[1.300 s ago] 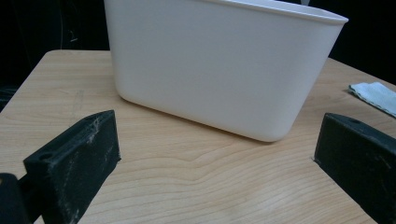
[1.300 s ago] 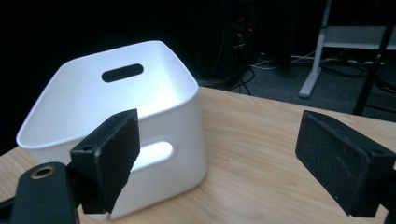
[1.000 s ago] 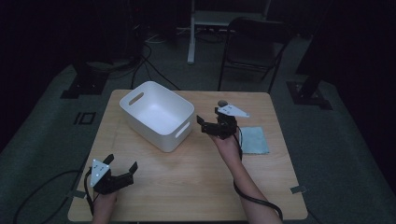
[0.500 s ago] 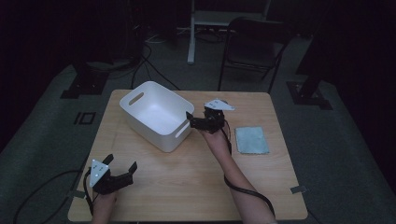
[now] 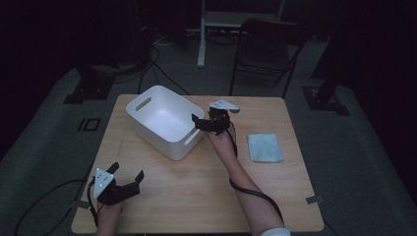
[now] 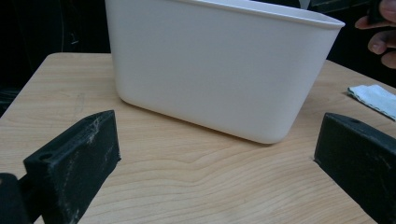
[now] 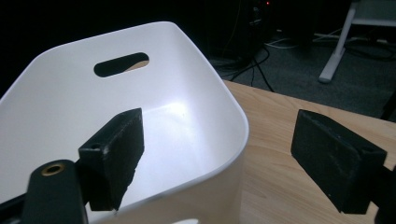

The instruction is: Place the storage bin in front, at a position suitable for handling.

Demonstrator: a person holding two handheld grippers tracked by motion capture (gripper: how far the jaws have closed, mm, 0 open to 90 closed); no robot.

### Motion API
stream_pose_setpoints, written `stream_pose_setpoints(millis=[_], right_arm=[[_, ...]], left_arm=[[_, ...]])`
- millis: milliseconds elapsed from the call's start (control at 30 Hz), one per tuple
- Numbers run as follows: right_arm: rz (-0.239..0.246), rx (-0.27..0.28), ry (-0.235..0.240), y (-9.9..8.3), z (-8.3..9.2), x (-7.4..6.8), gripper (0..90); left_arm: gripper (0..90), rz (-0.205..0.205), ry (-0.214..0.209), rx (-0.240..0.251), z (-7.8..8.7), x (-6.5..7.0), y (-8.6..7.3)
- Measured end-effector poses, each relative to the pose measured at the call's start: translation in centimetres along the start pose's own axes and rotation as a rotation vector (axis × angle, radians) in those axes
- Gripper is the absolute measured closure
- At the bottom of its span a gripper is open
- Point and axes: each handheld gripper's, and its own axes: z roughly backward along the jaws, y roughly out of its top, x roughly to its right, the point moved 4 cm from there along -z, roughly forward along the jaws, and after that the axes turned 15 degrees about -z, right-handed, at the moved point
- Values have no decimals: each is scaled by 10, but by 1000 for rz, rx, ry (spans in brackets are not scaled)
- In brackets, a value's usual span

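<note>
Where the right gripper (image 5: 199, 122) hangs over the near end of the white bin (image 5: 164, 120), its two black jaws stand wide apart with nothing between them but the bin's rim. In the right gripper view one finger (image 7: 114, 154) sits above the bin's hollow and the other (image 7: 334, 158) outside it, over the wooden table (image 7: 280, 140), so the rim corner of the bin (image 7: 233, 154) lies between the two without touching either. Beyond the inner finger the far wall shows its handle slot (image 7: 121, 64), and the bin's floor is bare and bright.

Out past the outer finger, on the side away from the bin, a folded pale blue cloth (image 5: 265, 147) lies flat on the table, well apart from the gripper.

The left gripper (image 5: 129, 183) rests low at the near left corner of the table (image 5: 196, 191), its jaws likewise spread and holding nothing. In the left gripper view its fingers (image 6: 77, 161) frame bare wood, with the bin's side wall (image 6: 210, 79) standing ahead of them, apart from both tips, and an edge of the cloth (image 6: 373, 99) beyond the bin, ahead of the far finger.
</note>
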Motion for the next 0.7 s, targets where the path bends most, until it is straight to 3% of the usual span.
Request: stream_pose_setpoints(millis=[167,367,600,633,700], right_arm=[[5,-24,-25,0,-11,5,224],[-1,-46,-53,2,-19,9,424],[6,-75,-79,2,-25,8,498],[11,-86,-87,2,-28,8,591],[20,-91,-93,3,-30,8,646]], left_arm=[[0,0,-1,0,0,0,0],[0,-3,-1,-4,-1,0,0],[0,-11,-5,-11,-1,1,-1],[0,-9,-6,-7,-1,1,0],[0,-11,-6,-8,-1,1,0]])
